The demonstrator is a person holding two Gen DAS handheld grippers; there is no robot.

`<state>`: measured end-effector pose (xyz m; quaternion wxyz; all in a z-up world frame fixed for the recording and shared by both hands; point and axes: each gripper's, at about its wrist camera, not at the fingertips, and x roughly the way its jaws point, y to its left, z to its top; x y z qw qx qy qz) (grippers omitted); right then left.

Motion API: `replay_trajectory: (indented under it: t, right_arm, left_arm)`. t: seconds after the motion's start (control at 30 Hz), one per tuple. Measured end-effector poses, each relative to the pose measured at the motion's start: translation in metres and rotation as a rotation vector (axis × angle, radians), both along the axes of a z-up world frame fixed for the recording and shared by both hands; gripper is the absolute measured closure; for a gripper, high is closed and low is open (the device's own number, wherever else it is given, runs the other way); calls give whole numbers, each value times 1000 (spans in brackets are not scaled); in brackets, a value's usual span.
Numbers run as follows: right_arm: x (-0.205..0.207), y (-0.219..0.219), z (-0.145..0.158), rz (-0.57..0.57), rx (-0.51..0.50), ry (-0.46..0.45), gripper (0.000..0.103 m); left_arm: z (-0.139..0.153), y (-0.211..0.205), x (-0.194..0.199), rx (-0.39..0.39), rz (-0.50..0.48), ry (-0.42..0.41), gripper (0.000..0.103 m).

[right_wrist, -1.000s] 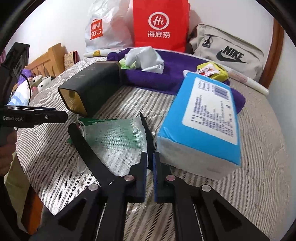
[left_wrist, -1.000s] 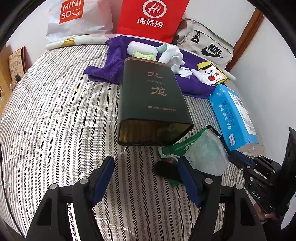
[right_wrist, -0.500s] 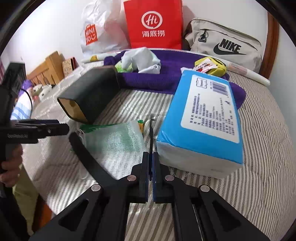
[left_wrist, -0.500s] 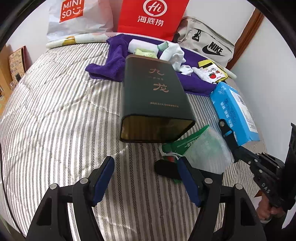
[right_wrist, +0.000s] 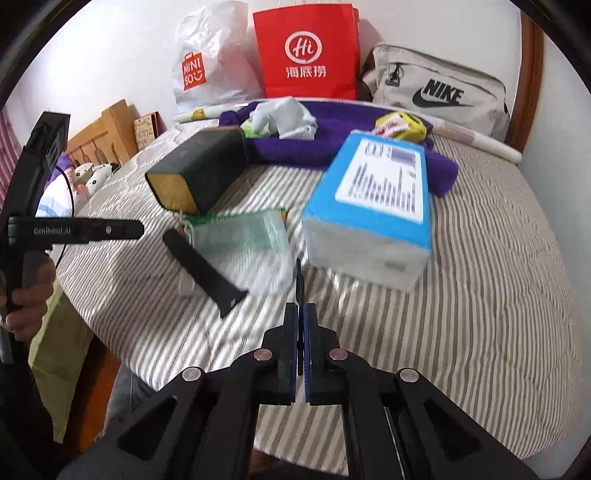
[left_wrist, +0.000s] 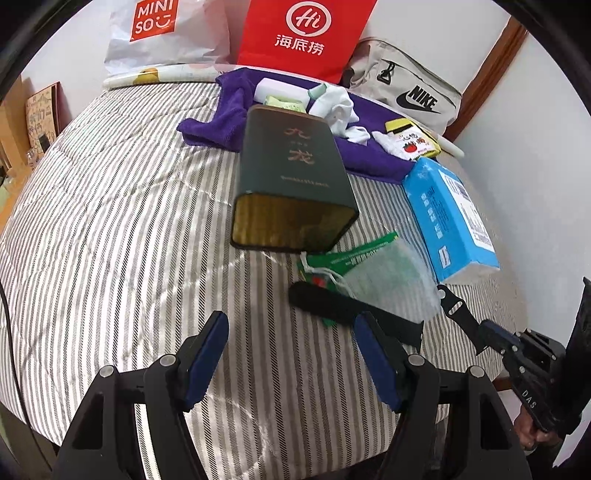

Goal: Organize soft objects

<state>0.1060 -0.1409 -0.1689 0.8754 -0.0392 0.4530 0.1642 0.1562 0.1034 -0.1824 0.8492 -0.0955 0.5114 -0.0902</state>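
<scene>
My right gripper point(right_wrist: 300, 308) is shut on the thin edge of a black strap point(right_wrist: 205, 271). The strap's long end trails left across a translucent mesh drawstring bag point(right_wrist: 240, 243) holding a green card. In the left wrist view the right gripper point(left_wrist: 476, 326) holds the strap point(left_wrist: 332, 308) at the bed's right side. My left gripper point(left_wrist: 291, 321) hovers open over the striped bedcover point(left_wrist: 110, 221), with nothing between its blue pads. A dark green tin box point(left_wrist: 291, 184) lies on its side beyond the mesh bag point(left_wrist: 384, 273).
A blue tissue pack point(right_wrist: 373, 206) lies right of the mesh bag. Farther back a purple towel point(left_wrist: 218, 125) carries white socks point(left_wrist: 332, 107) and a snack packet point(left_wrist: 410, 142). A Miniso bag point(left_wrist: 159, 33), red paper bag point(left_wrist: 299, 33) and Nike bag point(left_wrist: 406, 92) line the wall.
My right gripper has drawn back and up, dragging the black strap across the mesh bag. The left gripper has pulled back a little and stays open.
</scene>
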Motion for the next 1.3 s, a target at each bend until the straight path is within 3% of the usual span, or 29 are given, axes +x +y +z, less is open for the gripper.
replay_trajectory:
  t: [0.47, 0.73, 0.9, 1.07, 1.3]
  right_arm:
    - [13, 1, -34, 6, 19, 69, 97]
    - [25, 1, -35, 2, 52, 48, 100]
    - [19, -11, -30, -14, 49, 28, 100]
    - [14, -26, -28, -34, 52, 15, 100]
    - [4, -42, -23, -53, 53, -15, 100]
  left_arm:
    - [-15, -13, 10, 33, -21, 39, 34]
    - [-22, -32, 16, 44, -53, 67, 34]
    - [-22, -47, 18, 6, -66, 98, 34]
    - [-23, -69, 26, 75, -37, 92, 34]
    - [-27, -104, 38, 259, -22, 19, 38]
